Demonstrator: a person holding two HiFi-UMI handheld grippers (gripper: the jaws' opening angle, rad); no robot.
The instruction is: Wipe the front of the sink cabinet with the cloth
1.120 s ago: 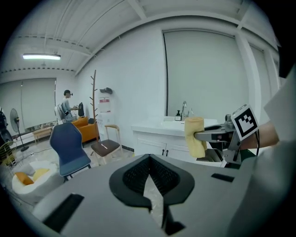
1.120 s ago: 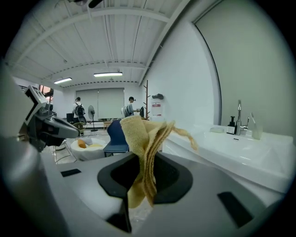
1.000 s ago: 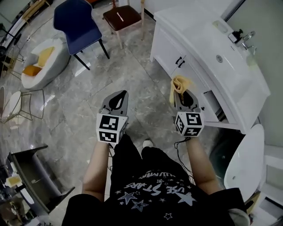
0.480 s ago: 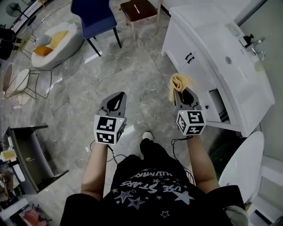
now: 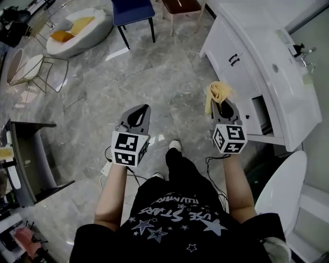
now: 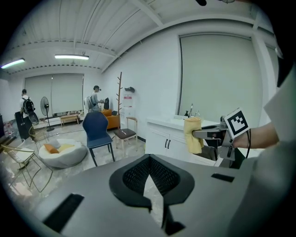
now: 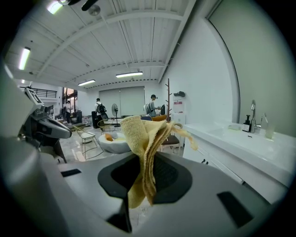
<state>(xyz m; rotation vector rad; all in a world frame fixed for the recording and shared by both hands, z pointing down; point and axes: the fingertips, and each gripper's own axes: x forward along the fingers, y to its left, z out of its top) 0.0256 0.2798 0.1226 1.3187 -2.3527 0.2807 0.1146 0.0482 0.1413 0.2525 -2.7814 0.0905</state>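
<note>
Since a second ago the blue chair (image 5: 132, 9) has slid to the head view's top edge. The right gripper's (image 5: 221, 102) fingers pinch the yellow cloth (image 5: 216, 92) near the sink cabinet (image 5: 240, 68) front. The left gripper's (image 5: 138, 111) fingers are pressed together, empty.

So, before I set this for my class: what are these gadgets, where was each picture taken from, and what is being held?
There is no robot here: a person holds hand-operated tongs in each hand. The head view comes from a camera on the person's head, looking down. The two gripper views come from cameras riding on the tools themselves. The right tongs are shut on a yellow cloth. The left tongs are shut and empty. A white sink cabinet stands at the right, on a grey tiled floor.
</note>
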